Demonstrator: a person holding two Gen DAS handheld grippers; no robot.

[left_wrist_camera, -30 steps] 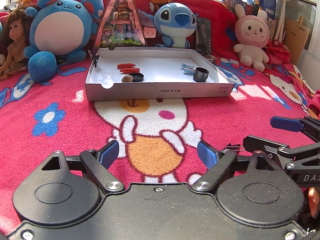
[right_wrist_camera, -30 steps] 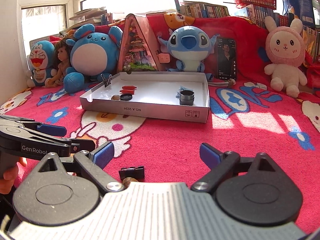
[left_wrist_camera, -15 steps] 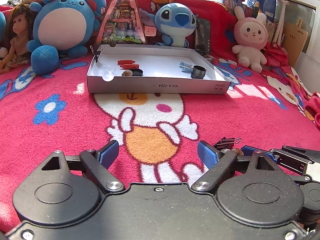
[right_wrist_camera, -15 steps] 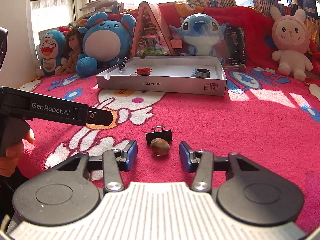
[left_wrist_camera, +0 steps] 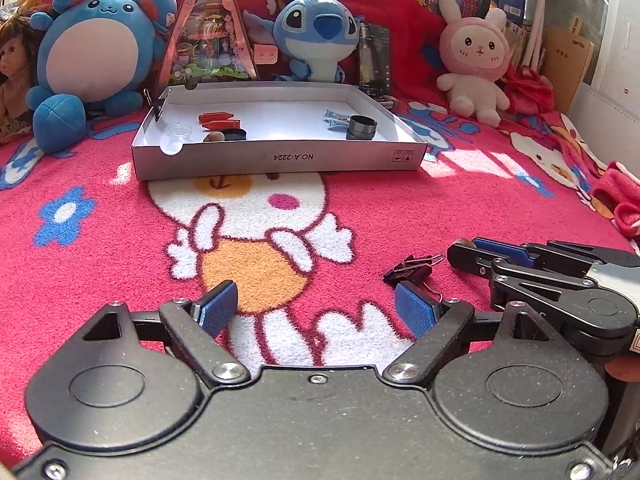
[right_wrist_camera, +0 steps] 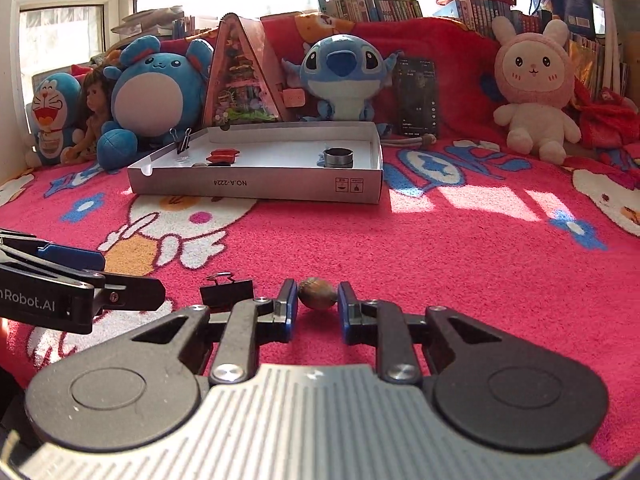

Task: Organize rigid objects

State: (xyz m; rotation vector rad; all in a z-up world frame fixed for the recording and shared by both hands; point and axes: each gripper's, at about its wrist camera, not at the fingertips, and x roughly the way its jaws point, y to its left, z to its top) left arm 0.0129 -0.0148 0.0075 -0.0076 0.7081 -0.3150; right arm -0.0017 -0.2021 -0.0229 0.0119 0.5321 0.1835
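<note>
Far left, back row: blue cat plush (right_wrist_camera: 52, 110), doll (right_wrist_camera: 94, 114), round blue plush (right_wrist_camera: 154, 92), triangular miniature house (right_wrist_camera: 240, 80), blue alien plush (right_wrist_camera: 340, 76), dark phone-like panel (right_wrist_camera: 418, 96), pink bunny plush (right_wrist_camera: 532, 88).

Centre back: white shallow box (right_wrist_camera: 256, 188) on the red cartoon-print blanket (right_wrist_camera: 460, 272). It holds, from left, a binder clip on the rim (right_wrist_camera: 182, 140), a clear small dish (left_wrist_camera: 178, 132), two red pieces (left_wrist_camera: 216, 120), a brown stone (left_wrist_camera: 212, 137) touching a black disc (left_wrist_camera: 234, 133), and a grey metal ring (right_wrist_camera: 338, 157).

Foreground left: left gripper (left_wrist_camera: 316, 308), fingers wide apart with nothing between them, above the blanket's cartoon figure.

Foreground centre: black binder clip (right_wrist_camera: 226, 290) lying on the blanket, just beside the left finger of the right gripper and near the left gripper's right finger.

Foreground right: right gripper (right_wrist_camera: 318, 308), its jaws having just been closing, now pressed at the tips on both sides of a small brown oval pebble (right_wrist_camera: 317, 299). The pebble sits on the blanket, well in front of the box.
</note>
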